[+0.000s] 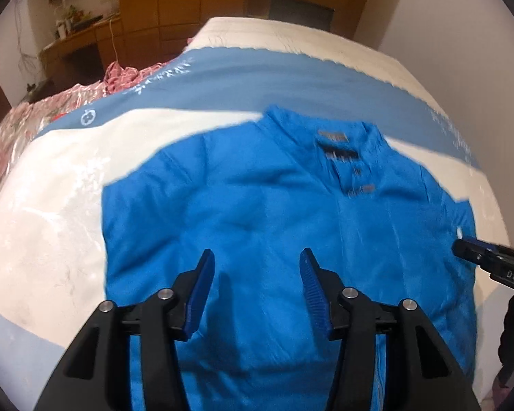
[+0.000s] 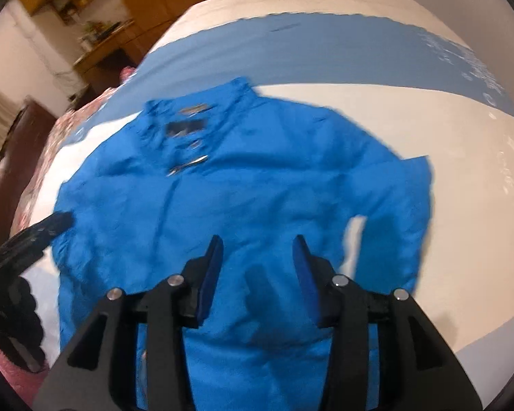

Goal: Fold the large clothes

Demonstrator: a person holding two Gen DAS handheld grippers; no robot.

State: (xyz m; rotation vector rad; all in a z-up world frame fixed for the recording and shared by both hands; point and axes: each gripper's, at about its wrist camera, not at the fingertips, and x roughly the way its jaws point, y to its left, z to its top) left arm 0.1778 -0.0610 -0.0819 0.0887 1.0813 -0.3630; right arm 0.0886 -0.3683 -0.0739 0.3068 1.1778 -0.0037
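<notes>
A bright blue polo shirt (image 1: 257, 212) lies front-up on the bed, its collar and dark button placket (image 1: 346, 167) pointing away from me. My left gripper (image 1: 256, 253) hovers over the shirt's lower left half, jaws apart, with nothing pinched between them. My right gripper (image 2: 258, 239) hovers over the shirt's (image 2: 243, 178) lower right half, also open and holding nothing. The right sleeve (image 2: 404, 205) hangs bent downward beside the body. Each gripper's tip shows in the other's view: the right gripper (image 1: 479, 257) at the shirt's right edge, the left gripper (image 2: 41, 229) at its left edge.
The bed cover (image 1: 51, 226) is white with wide blue bands. A pink patterned quilt (image 1: 24, 126) is bunched along the bed's left side. A wooden wardrobe (image 1: 174, 7) and a cluttered desk (image 1: 75, 34) stand beyond the bed. A dark sleeve (image 2: 17, 308) shows at lower left.
</notes>
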